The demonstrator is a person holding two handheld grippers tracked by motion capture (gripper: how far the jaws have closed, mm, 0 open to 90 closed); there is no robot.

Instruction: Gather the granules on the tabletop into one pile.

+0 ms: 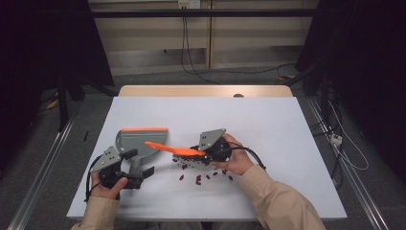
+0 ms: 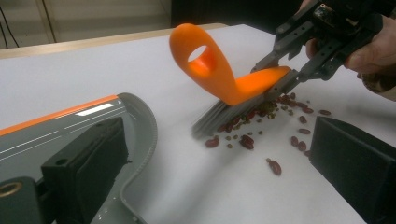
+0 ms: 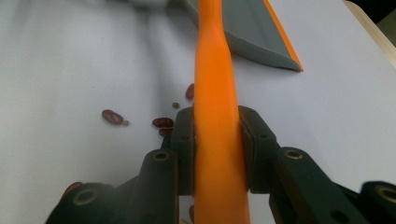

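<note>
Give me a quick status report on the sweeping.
Right gripper shut on brush. Left gripper holding dustpan. Beans scattered, not swept in. Nothing blocking.

I can read no text, label, brand, number or sign on anything around my grippers; the grey plastic dustpan with the orange lip (image 2: 93, 121) beside my left gripper carries only plain pale stripes, no lettering.

Both forearms wear beige sleeves (image 1: 282, 203). Each hand carries a black gripper: the left gripper (image 1: 136, 168) and the right gripper (image 1: 203, 154), each topped behind the jaws by a grey three-cornered plate with small dark holes. A black cable loops from the back of each. The jaw links are black, boxy, with round brass-ringed screw holes.
</note>
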